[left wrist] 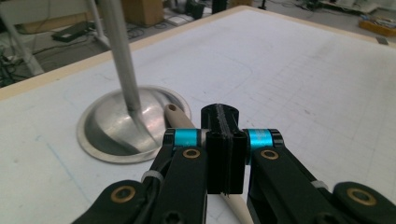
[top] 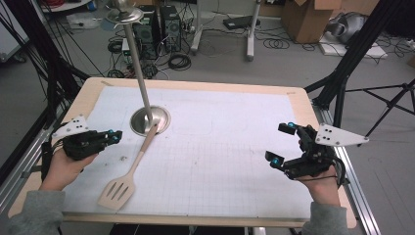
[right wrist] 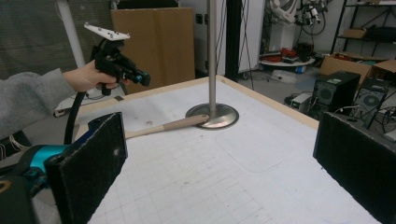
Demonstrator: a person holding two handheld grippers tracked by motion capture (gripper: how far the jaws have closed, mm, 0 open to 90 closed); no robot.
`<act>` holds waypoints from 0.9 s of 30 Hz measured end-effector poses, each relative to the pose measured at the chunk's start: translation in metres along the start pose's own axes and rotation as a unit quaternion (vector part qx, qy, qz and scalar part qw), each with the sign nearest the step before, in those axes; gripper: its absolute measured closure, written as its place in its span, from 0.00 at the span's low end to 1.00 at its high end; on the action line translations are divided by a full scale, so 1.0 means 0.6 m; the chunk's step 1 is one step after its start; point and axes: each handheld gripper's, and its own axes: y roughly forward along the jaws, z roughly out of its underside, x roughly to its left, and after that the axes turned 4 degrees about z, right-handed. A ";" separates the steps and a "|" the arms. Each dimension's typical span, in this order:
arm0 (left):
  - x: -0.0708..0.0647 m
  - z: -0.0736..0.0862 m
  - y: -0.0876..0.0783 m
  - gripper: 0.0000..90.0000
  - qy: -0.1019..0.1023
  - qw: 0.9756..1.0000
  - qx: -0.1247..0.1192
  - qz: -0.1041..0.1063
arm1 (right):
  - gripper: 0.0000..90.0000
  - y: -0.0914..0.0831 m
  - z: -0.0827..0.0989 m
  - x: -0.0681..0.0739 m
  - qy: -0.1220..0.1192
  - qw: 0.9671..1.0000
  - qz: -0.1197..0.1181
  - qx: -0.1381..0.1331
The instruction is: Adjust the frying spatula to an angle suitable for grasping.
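A wooden slotted spatula (top: 132,169) lies on the white grid mat (top: 220,147), its handle tip resting on the round base of a metal stand (top: 150,120). The stand's pole (top: 139,68) rises upright. At the table's left, my left gripper (top: 116,137) is shut with nothing between its pads, a little left of the handle. In the left gripper view the closed pads (left wrist: 224,140) sit above the handle (left wrist: 175,114), near the base (left wrist: 116,126). My right gripper (top: 282,143) stands open and empty at the table's right. Its view shows the spatula (right wrist: 163,127), the stand (right wrist: 212,115) and the left gripper (right wrist: 140,77).
Metal rails (top: 359,200) run along the table's sides. Past the far edge the floor holds computer towers (top: 156,24), cables and cardboard boxes (top: 313,17). A black tripod leg (top: 342,68) stands by the right corner.
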 end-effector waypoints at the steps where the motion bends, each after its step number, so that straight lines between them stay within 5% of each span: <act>1: 0.000 0.001 0.004 0.99 0.003 1.000 0.005 0.006 | 0.02 -0.002 0.000 0.000 -0.001 1.000 0.001 0.002; 21: 0.014 0.037 0.056 0.99 0.003 0.995 0.066 0.071 | 0.02 -0.010 0.006 0.007 -0.003 1.000 0.007 0.011; 27: 0.025 0.048 0.064 0.99 0.001 0.994 0.085 0.071 | 0.02 -0.009 0.007 0.007 -0.004 1.000 0.007 0.012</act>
